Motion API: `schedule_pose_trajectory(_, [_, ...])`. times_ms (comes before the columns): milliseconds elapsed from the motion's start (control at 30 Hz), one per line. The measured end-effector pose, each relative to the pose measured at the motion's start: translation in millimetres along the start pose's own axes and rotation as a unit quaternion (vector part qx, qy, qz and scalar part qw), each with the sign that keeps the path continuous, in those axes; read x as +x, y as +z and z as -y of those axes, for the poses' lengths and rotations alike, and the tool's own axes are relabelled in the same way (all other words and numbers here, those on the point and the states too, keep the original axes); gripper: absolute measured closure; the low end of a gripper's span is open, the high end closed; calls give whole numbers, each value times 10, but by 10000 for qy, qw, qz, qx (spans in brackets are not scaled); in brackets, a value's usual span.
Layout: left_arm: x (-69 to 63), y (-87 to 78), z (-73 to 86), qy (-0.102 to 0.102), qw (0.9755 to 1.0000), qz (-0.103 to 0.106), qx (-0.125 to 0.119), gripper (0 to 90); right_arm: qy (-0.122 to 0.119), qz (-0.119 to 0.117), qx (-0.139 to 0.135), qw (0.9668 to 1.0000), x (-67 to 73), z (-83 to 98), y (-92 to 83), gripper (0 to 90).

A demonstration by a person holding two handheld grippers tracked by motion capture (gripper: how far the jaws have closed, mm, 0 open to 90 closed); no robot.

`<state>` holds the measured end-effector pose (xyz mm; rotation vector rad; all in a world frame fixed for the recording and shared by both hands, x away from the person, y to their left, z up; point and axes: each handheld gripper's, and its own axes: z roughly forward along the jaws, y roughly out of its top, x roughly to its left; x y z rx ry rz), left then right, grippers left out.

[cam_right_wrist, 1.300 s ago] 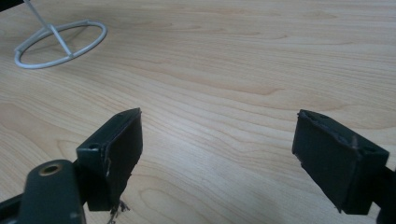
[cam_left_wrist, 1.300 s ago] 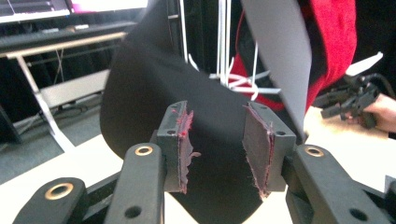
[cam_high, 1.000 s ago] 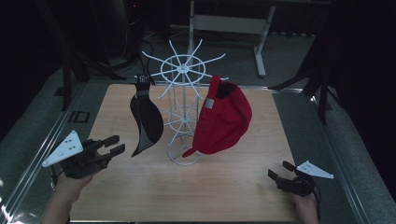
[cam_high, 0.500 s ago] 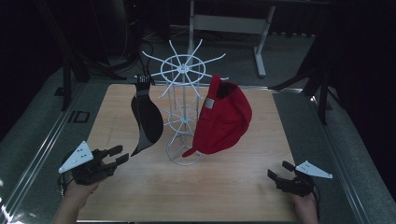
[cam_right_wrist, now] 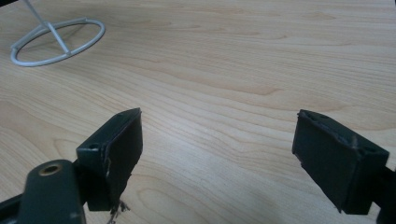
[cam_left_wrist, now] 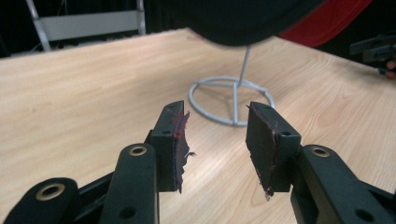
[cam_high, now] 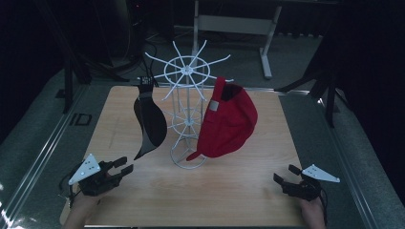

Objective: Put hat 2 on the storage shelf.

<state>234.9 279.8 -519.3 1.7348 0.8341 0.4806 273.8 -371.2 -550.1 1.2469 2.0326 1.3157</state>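
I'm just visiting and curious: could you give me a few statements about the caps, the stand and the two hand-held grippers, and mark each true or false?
1. The red cap hangs on the white wire rack. True.
2. The black cap lies flat on the table. False: it hangs on the rack too.
3. The left gripper clamps the black cap. False: its jaws are open and empty.
4. The right gripper holds nothing. True.

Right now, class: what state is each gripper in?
Left gripper: open, nothing between the jaws, low over the table.
Right gripper: open wide, holding nothing, over bare table.
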Motion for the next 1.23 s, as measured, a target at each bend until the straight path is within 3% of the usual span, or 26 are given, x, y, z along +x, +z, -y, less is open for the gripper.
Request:
schedule_pose_trajectory(133, [-9,33,86,42,9998,-55,208,577,10,-19,-16,10000,-3,-2,-1,160])
schedule_pose_trajectory(333, [0,50,168,-5,9994,-101,336,577,2,3,-25,10000,5,-7,-3,160])
schedule_pose_trajectory(533, [-8,69,260,76,9980,-342,526,549,7,32,-44,10000,10,-8,-4,160])
schedule_pose_trajectory(833, [-12,39,292,64,9971,-488,581,548,9,55,-57,10000,6,-6,-1,160])
schedule_pose_trajectory(867, [-21,24,312,122,9953,-644,713,548,3,68,-55,10000,5,-5,0,160])
schedule_pose_trajectory(1000, [-12,-13,343,129,9931,-828,815,546,4,106,-38,9999,3,4,-2,160])
schedule_pose_trajectory(1233, [15,-77,355,19,9931,-915,737,547,-12,112,-35,9999,2,-2,-1,160])
